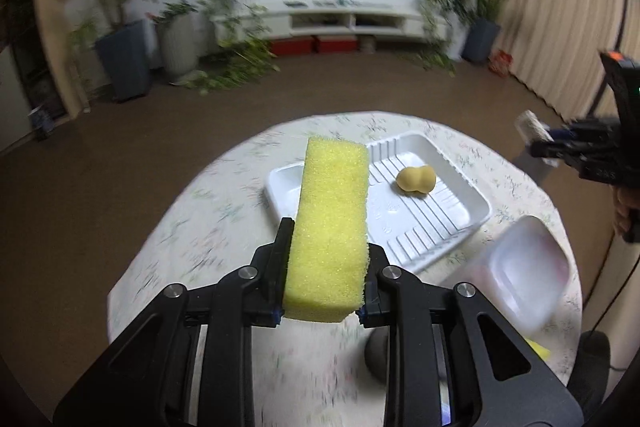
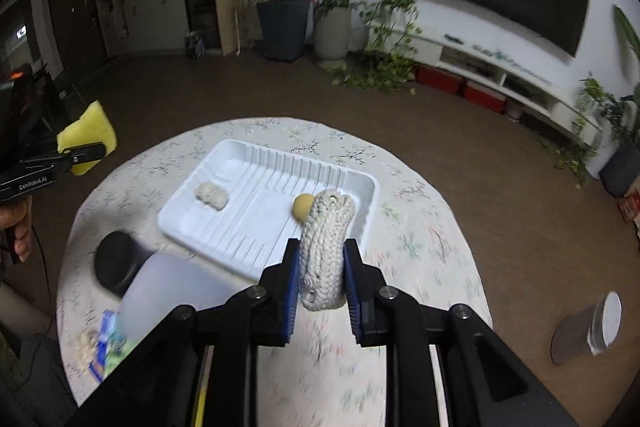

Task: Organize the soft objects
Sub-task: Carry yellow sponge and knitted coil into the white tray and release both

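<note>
— Left wrist view gives us the yellow sponge point(image 1: 328, 227); porous, block-shaped, clamped between our left gripper's point(image 1: 326, 247) fingers above the bench point(image 1: 208, 227), long axis pointing away toward the white tray point(image 1: 432, 223).

— Right wrist view adds a pale lump point(image 2: 211, 195) in that tray; our right gripper point(image 2: 322, 267) pinches a knitted cream roll point(image 2: 326, 247), lengthwise forward.

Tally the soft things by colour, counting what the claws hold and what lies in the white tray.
Yellow: 2, the sponge in the left claw and the puff in the tray.
Off-white: 2, the knit roll in the right claw and the knit piece in the tray.
Total: 4
</note>
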### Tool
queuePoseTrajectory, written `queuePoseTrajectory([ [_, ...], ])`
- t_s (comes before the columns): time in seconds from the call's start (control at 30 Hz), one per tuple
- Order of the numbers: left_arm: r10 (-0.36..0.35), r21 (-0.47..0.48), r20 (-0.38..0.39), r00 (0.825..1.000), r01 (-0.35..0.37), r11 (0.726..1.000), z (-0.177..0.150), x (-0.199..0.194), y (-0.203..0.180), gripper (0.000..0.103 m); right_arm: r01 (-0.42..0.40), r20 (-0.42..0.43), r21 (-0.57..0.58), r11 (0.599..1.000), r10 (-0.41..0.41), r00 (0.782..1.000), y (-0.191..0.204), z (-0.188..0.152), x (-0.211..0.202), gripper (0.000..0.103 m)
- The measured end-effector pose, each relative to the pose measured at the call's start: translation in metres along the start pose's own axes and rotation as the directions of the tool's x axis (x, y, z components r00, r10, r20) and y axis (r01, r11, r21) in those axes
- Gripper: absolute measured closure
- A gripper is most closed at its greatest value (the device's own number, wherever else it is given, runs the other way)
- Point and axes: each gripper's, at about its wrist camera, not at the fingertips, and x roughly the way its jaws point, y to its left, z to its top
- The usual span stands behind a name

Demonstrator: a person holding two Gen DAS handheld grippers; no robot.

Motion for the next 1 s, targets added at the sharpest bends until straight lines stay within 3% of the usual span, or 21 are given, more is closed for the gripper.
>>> queuePoseTrajectory([
  [0.13,-0.064,0.023,-0.071,0.995,0.065,0.998,0.022,0.056,-0.003,0.080,-0.036,-0.072,-0.071,0.997,0.031,0.997,0.002,0.015,0.053,0.081],
  [0.3,-0.045,0.082,-0.186,0.982,0.061,0.995,0.025,0.120,-0.010,0.080,-0.084,-0.183,-0.120,0.989,0.061,0.981,0.005,0.012,0.109,0.081],
  [0.53,-0.044,0.110,-0.266,0.963,0.076,0.991,0.004,0.158,-0.015,0.079,-0.080,-0.259,-0.131,0.988,0.044,0.965,-0.003,-0.008,0.143,0.080],
  [0.7,-0.045,0.094,-0.272,0.961,0.073,0.993,0.005,0.165,-0.016,0.078,-0.069,-0.275,-0.142,0.987,0.027,0.961,0.002,-0.016,0.150,0.080],
  [0.77,-0.037,0.097,-0.282,0.959,0.067,0.993,0.004,0.167,-0.019,0.071,-0.067,-0.277,-0.145,0.987,0.025,0.961,0.005,-0.019,0.152,0.080],
  [0.83,-0.026,0.103,-0.286,0.958,0.058,0.993,0.003,0.169,-0.020,0.049,-0.060,-0.274,-0.139,0.988,0.020,0.962,0.005,-0.020,0.150,0.079],
  [0.87,-0.025,0.104,-0.284,0.958,0.057,0.993,0.002,0.169,-0.019,0.047,-0.055,-0.272,-0.135,0.989,0.017,0.962,0.004,-0.020,0.149,0.079],
  [0.93,-0.023,0.097,-0.279,0.960,0.052,0.994,0.000,0.168,-0.018,0.046,-0.049,-0.267,-0.129,0.990,0.013,0.964,0.003,-0.019,0.149,0.071],
  [1.0,-0.024,0.080,-0.274,0.961,0.048,0.996,0.001,0.169,-0.016,0.041,-0.039,-0.254,-0.131,0.991,0.004,0.967,0.002,-0.018,0.147,0.050],
])
